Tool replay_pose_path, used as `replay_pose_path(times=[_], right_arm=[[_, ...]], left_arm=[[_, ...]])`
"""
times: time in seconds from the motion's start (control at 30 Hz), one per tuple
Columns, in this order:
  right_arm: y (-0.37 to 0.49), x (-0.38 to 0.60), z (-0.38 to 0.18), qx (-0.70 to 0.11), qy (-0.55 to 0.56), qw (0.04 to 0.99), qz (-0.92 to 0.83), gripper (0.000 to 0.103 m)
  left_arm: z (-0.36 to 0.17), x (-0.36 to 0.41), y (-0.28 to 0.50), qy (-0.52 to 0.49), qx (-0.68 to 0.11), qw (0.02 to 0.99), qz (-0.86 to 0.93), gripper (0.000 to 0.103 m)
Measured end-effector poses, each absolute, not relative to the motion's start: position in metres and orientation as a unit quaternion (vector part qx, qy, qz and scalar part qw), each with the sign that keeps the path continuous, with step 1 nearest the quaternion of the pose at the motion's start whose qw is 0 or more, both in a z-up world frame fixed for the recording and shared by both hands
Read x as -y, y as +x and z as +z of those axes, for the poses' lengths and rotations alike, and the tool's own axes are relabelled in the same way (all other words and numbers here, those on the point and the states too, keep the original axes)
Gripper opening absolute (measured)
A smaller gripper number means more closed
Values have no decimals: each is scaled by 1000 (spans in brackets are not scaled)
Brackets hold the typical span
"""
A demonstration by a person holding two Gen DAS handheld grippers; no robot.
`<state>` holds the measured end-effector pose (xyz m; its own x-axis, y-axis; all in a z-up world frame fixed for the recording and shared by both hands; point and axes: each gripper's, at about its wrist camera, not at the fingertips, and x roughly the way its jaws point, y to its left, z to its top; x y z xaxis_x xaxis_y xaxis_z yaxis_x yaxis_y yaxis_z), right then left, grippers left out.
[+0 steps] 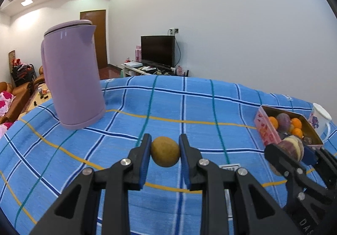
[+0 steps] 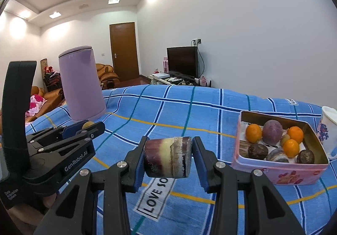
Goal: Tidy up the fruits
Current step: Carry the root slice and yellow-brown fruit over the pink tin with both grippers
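Note:
My left gripper (image 1: 165,152) is shut on a small yellow-brown round fruit (image 1: 165,154) and holds it above the blue checked cloth; it also shows at the left of the right wrist view (image 2: 89,125). My right gripper (image 2: 168,154) is shut on a short purple-and-yellow sugarcane piece (image 2: 167,157); it also shows in the left wrist view (image 1: 292,150). A pink tin box (image 2: 280,174) to the right holds several oranges (image 2: 253,133), a purple round fruit (image 2: 272,132) and dark fruits (image 2: 258,150). The box also shows in the left wrist view (image 1: 266,132).
A tall lilac kettle (image 1: 72,79) stands at the table's back left, also in the right wrist view (image 2: 81,83). A white flowered mug (image 2: 328,129) stands right behind the box. A "LOVE SO" label (image 2: 155,197) lies on the cloth. Beyond the table are sofas, a door and a TV.

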<state>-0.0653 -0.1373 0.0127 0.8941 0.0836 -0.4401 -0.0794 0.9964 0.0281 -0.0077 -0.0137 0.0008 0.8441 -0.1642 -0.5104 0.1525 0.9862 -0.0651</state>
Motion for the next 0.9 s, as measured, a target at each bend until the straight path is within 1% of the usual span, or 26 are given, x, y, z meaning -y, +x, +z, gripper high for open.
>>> replay_pose_path(times=[0.5, 0.9], right_arm=[[-86, 181, 17, -216, 6, 976, 15, 43], [-100, 221, 25, -195, 17, 981, -13, 43]], left_arm=[[3, 58, -20, 3, -273, 955, -117, 28], [16, 99, -31, 30, -257, 955, -146, 28]])
